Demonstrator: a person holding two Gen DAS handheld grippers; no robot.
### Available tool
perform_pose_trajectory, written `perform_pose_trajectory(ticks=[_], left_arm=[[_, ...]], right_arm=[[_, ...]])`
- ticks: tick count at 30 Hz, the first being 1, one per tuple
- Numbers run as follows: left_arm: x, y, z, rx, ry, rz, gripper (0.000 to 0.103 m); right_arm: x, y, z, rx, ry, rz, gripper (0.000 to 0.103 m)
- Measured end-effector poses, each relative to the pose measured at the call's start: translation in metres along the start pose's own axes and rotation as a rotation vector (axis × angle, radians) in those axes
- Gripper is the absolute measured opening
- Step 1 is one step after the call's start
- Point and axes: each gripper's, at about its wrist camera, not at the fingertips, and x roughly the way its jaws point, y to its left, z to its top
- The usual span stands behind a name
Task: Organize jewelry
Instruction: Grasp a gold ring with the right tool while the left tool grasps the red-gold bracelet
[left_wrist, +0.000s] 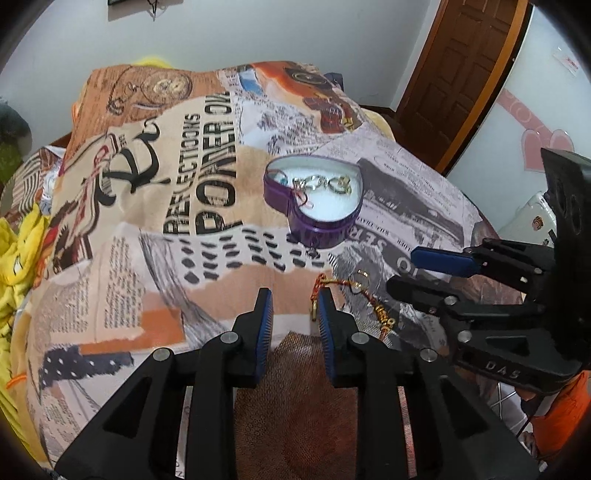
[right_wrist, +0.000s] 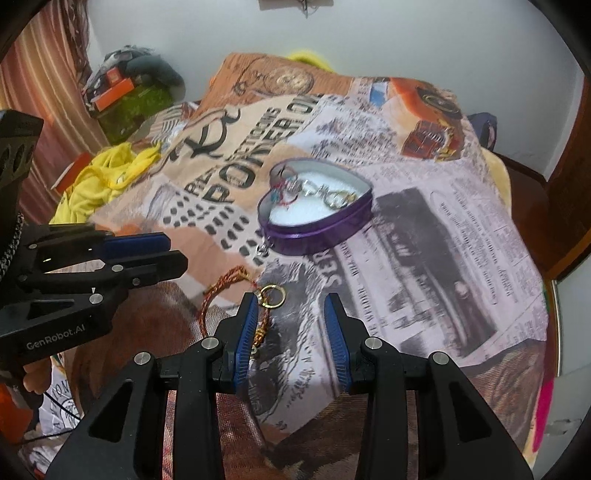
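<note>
A purple heart-shaped tin (left_wrist: 317, 229) (right_wrist: 325, 232) lies open on the printed blanket, holding rings and a small chain on white padding. A red-gold cord bracelet (left_wrist: 380, 306) (right_wrist: 218, 291) with a gold ring (left_wrist: 361, 275) (right_wrist: 272, 295) lies on the blanket in front of the tin. My left gripper (left_wrist: 295, 299) (right_wrist: 173, 254) is open and empty, just left of the bracelet. My right gripper (right_wrist: 290, 302) (left_wrist: 402, 269) is open and empty, its left finger beside the gold ring.
The printed blanket (left_wrist: 192, 184) (right_wrist: 443, 258) covers a bed. Yellow clothes (right_wrist: 107, 177) (left_wrist: 18, 251) lie at the left edge. A wooden door (left_wrist: 461, 74) stands at the right. Boxes and a dark bag (right_wrist: 125, 88) sit in the far left corner.
</note>
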Motion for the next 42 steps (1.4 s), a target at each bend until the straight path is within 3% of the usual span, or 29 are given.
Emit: perform_pose_trajectory(ticks=[7, 14, 17, 19, 42], left_arm=[[0.004, 0.007, -0.002, -0.019, 0.004, -0.03, 0.024], [0.011, 0.01, -0.002, -0.032, 0.011, -0.045, 0.024], [0.013, 0.011, -0.001, -0.034, 0.013, -0.048, 0.024], [0.015, 0.011, 0.0, -0.035, 0.015, -0.048, 0.024], [0.043, -0.017, 0.003, 0.023, 0.055, -0.035, 0.023]], right_arm=[[0.022, 0.008, -0.002, -0.027, 0.046, 0.037, 0.034], [0.03, 0.011, -0.001, -0.051, 0.035, 0.04, 0.033], [0.032, 0.013, -0.003, -0.067, 0.027, 0.024, 0.026], [0.031, 0.012, -0.003, -0.074, 0.022, 0.021, 0.02], [-0.002, -0.015, 0.002, 0.023, -0.061, -0.001, 0.019]])
